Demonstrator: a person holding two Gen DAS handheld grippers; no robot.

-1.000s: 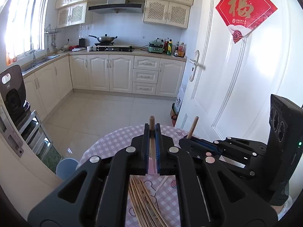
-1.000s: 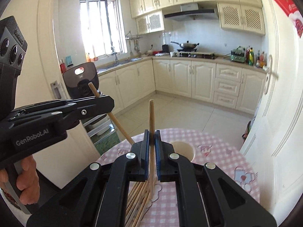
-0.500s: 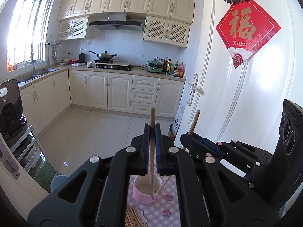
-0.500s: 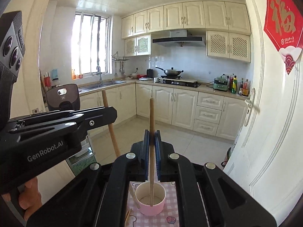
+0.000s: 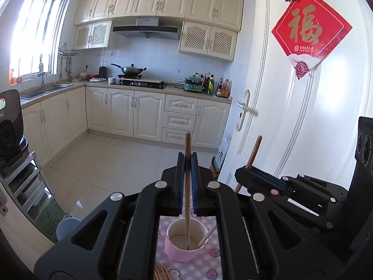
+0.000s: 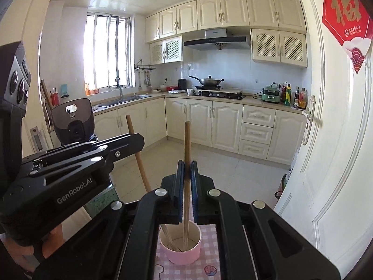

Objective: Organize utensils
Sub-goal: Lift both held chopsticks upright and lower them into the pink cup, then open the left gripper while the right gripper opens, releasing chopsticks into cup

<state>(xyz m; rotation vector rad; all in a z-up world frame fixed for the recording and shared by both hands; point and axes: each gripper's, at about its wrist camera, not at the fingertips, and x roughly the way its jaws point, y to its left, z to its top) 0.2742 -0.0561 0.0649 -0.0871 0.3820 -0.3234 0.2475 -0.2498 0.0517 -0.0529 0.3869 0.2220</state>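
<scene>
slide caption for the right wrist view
Both claws lower chopsticks into the pink cup.

Take the pink cup (image 5: 185,242) as your landmark. Its mouth is already crowded: two chopsticks stand in it, leaving you little room between them. Just right of the cup, the white door (image 5: 291,121) blocks passage. Left of the cup, the floor (image 5: 105,163) lies open beyond the counter (image 5: 209,266) edge.

Two chopsticks (image 5: 187,200) (image 5: 207,235) stood in the cup (image 5: 184,252) on the tabletop (image 5: 209,269); more chopsticks (image 5: 161,273) lay before it.
</scene>
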